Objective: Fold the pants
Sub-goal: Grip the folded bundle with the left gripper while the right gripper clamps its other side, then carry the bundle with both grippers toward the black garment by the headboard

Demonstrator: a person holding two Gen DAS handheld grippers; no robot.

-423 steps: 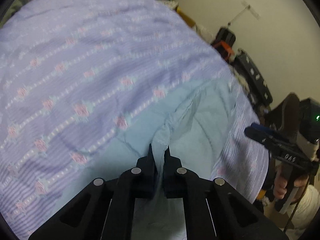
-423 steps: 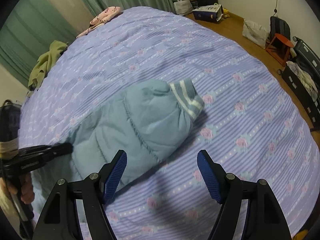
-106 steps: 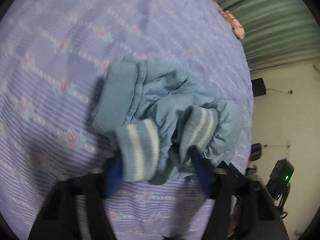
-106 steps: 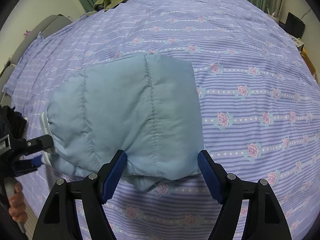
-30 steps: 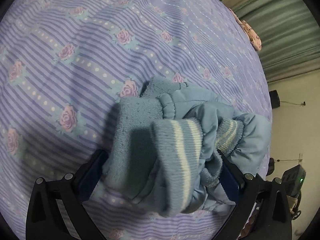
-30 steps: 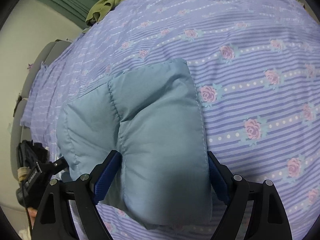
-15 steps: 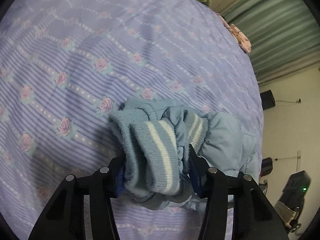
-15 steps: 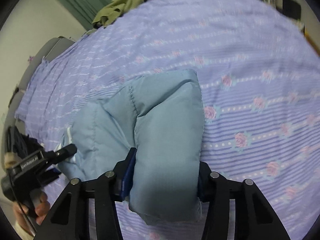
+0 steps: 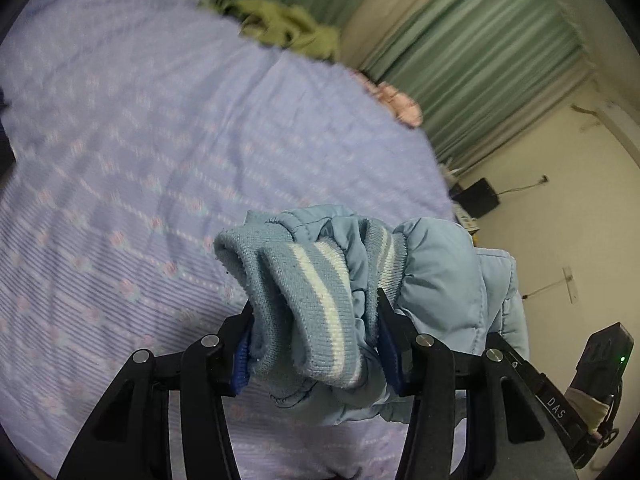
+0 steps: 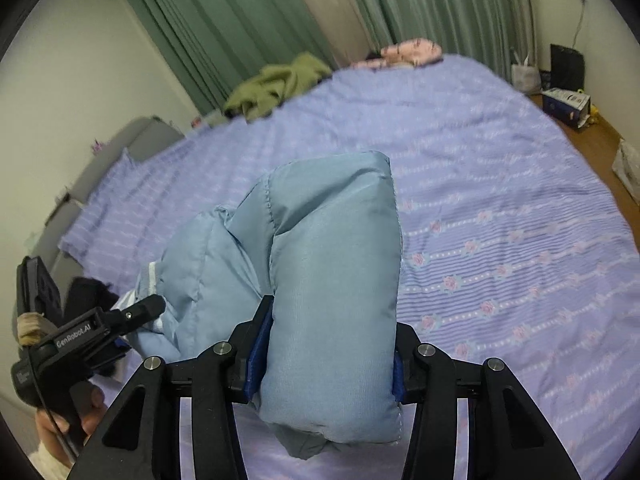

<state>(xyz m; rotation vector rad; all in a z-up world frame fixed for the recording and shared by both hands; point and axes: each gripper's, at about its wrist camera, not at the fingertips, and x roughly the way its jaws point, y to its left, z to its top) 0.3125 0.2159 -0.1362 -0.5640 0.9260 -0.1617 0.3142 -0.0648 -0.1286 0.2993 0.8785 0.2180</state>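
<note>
The light blue padded pants (image 10: 320, 280) are folded into a thick bundle and held up off the bed. My left gripper (image 9: 316, 340) is shut on the end with the striped knit cuffs (image 9: 304, 296). My right gripper (image 10: 326, 352) is shut on the smooth folded end. The left gripper also shows at the lower left of the right wrist view (image 10: 120, 320), clamped on the far end of the bundle. The bundle hides the inner faces of both pairs of fingers.
The bed has a purple striped cover with rose print (image 10: 500, 208). A green garment (image 10: 276, 80) and a pink garment (image 10: 404, 52) lie at its far edge by green curtains (image 10: 240, 20). Bags and boxes (image 10: 564, 96) stand on the wooden floor at right.
Both grippers have closed on the bundle and lifted it off the bed. The views have tilted up, so the curtains and walls now show.
</note>
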